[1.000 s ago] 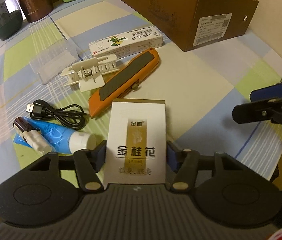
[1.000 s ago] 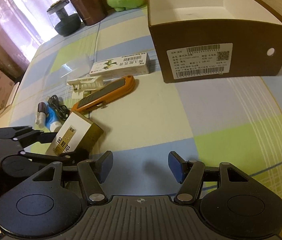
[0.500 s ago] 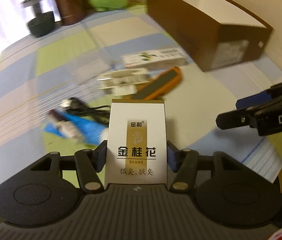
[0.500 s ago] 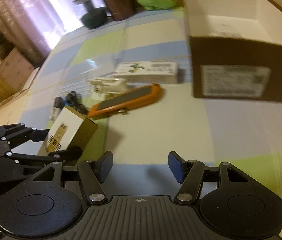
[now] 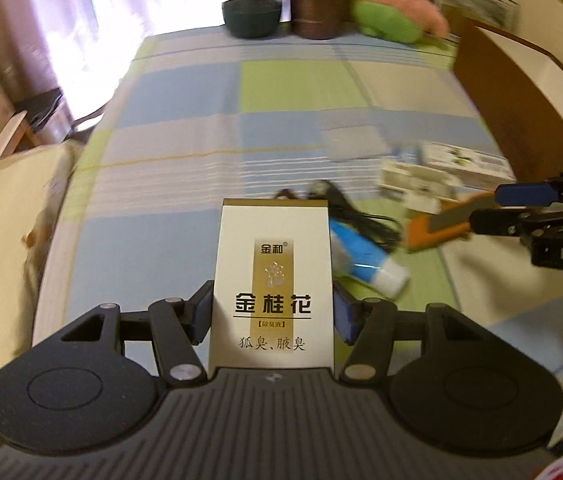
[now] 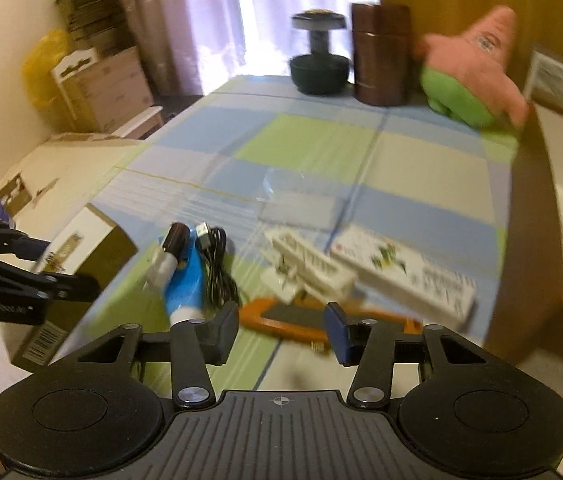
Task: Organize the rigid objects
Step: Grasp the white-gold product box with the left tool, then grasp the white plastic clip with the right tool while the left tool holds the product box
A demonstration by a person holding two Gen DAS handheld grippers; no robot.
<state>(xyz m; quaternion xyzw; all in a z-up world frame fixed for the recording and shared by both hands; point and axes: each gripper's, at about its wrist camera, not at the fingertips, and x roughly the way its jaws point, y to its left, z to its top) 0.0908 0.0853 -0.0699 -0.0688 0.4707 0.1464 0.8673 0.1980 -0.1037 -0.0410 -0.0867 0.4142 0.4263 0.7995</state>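
Observation:
My left gripper [image 5: 273, 314] is shut on a white and gold carton [image 5: 272, 276] and holds it above the checked tablecloth; the carton also shows at the left of the right wrist view [image 6: 81, 248]. My right gripper [image 6: 281, 332] is open and empty, low over an orange utility knife [image 6: 301, 320]. Beside it lie a blue tube [image 6: 185, 284], a black USB cable [image 6: 217, 268], a white plastic clip [image 6: 305, 268] and a long white medicine box [image 6: 401, 272]. The brown cardboard box [image 5: 521, 92] stands at the right.
At the table's far end stand a dark glass jar [image 6: 319, 56], a brown canister [image 6: 379, 56] and a pink and green plush toy [image 6: 473, 72]. A clear plastic case [image 6: 301, 204] lies mid-table. Cartons and furniture [image 6: 101, 84] stand beyond the left edge.
Both grippers have swung left and tilted up, so the far end of the table and the window now show. The left gripper has lifted the carton. The right gripper has moved over the orange knife.

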